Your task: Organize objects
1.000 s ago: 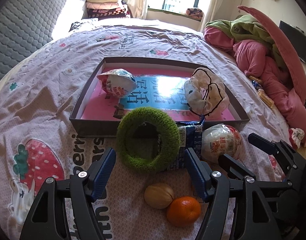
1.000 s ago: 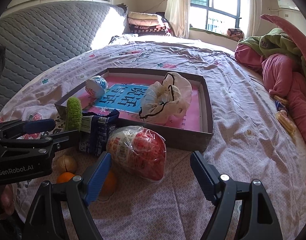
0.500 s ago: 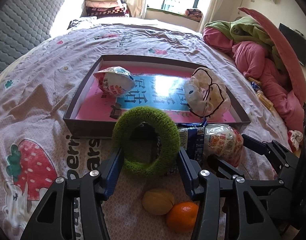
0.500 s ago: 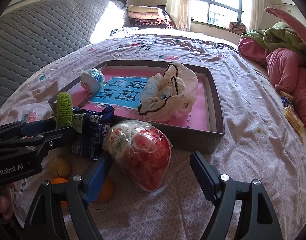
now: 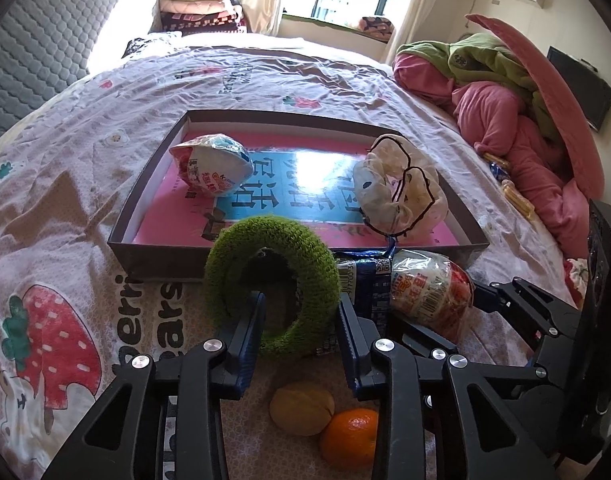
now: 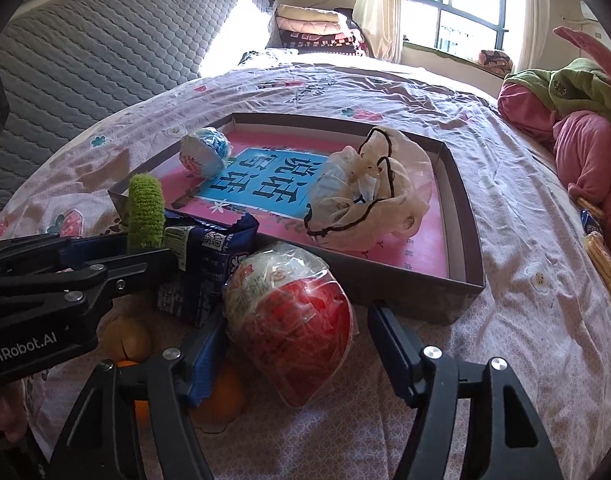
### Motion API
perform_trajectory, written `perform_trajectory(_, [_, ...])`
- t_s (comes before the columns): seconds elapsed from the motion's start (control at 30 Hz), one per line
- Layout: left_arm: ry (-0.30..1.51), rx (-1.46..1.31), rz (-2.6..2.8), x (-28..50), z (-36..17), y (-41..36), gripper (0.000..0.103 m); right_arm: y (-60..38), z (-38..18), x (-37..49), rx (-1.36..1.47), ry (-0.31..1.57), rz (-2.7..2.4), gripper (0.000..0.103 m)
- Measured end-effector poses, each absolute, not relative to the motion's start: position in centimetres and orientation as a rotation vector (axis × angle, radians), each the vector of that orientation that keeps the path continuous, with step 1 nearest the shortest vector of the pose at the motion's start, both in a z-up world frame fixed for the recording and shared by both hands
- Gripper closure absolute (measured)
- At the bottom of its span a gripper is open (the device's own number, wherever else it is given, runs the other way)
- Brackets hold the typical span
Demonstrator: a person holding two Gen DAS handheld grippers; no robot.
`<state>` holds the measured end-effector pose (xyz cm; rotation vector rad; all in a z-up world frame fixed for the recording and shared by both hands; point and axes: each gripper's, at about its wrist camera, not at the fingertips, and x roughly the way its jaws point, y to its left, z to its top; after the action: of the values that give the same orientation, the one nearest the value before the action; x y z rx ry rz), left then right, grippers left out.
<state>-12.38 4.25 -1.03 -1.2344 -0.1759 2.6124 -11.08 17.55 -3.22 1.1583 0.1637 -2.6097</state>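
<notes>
A green knitted ring (image 5: 271,284) stands upright on the bed in front of the brown tray (image 5: 153,258). My left gripper (image 5: 299,320) has closed on the ring's lower part, one finger through its hole. The ring also shows edge-on in the right wrist view (image 6: 145,210). My right gripper (image 6: 295,344) is open around a red wrapped egg (image 6: 293,320), which lies on the sheet. The tray (image 6: 465,276) holds a blue wrapped egg (image 5: 211,164) and a white bag (image 5: 401,192). A dark blue packet (image 6: 203,256) leans beside the ring.
A tan walnut-like fruit (image 5: 301,408) and an orange (image 5: 349,438) lie on the sheet under the left gripper. Pink and green bedding (image 5: 513,104) is piled at the right. A grey quilted headboard (image 6: 105,52) stands at the left.
My left gripper moved forward and closed its fingers onto the green ring. My right gripper moved closer around the red egg and stayed open.
</notes>
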Motion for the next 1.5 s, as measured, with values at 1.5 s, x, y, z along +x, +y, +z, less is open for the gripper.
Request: perform_trajectory(1.5, [-0.103, -1.195, 2.679, -9.3, 1.4, 2.7, 0.09, 19.6, -0.7, -7.8, 1.009, 0.056, -2.71, 0.049])
